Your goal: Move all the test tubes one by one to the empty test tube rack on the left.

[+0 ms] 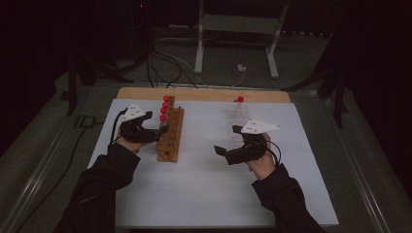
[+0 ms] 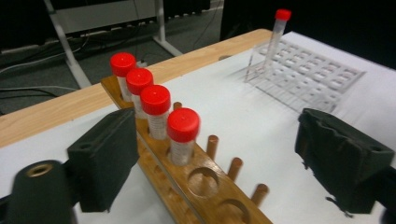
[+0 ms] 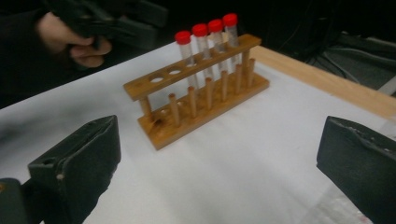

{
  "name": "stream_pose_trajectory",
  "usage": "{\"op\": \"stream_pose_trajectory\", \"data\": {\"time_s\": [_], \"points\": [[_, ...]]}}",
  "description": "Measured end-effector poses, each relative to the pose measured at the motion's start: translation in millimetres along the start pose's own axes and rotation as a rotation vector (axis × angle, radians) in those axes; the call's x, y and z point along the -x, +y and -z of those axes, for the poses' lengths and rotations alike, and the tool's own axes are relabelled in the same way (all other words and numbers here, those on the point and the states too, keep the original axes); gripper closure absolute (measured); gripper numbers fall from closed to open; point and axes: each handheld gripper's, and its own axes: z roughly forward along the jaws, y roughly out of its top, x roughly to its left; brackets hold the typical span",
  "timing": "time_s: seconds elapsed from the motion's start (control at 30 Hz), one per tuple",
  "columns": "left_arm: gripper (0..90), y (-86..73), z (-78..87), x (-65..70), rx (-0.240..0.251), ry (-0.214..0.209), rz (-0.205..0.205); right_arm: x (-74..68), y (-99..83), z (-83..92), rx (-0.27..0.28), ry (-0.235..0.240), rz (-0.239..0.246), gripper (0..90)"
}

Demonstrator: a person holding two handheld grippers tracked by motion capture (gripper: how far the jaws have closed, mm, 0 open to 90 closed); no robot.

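1. Standing by the table, I see the left gripper right beside the wooden rack, its jaws spread apart with nothing between them.
2. Four red-capped tubes stand upright in a row in the rack's holes; in the left gripper view the nearest tube sits just ahead of the open jaws, not touched by either.
3. My reading is that this tube is seated and let go, so the placing step looks finished.
4. Two holes of the rack are unfilled at the near end.
5. One more red-capped tube stands in the clear plastic rack at the far side of the white mat, well apart from the wooden one.
6. The right gripper hovers over the mat between the two racks, jaws wide and holding nothing.
7. Next, I'd guess, a gripper must reach that last tube, close on it below the cap, and lift it straight up.
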Motion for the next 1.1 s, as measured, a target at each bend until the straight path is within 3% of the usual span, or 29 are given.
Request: {"op": "stream_pose_trajectory", "data": {"time_s": [0.13,0.3,0.6,1.1], "points": [[1.7,-3.6,11.1,7.1,0.002,-0.040,-0.020,8.4,2.8,3.8,0.034,-0.016,0.012,0.0],[1.7,-11.2,25.3,16.4,0.018,-0.085,-0.020,21.9,4.7,4.4,0.033,-0.055,0.016,0.0],[1.7,-26.7,32.2,26.3,0.008,-0.143,-0.020,49.3,7.7,-2.9,0.014,-0.127,0.023,0.0],[1.7,-27.3,38.5,29.6,0.030,-0.164,-0.024,97.5,9.0,-23.1,-0.024,-0.188,-0.054,0.0]]}}
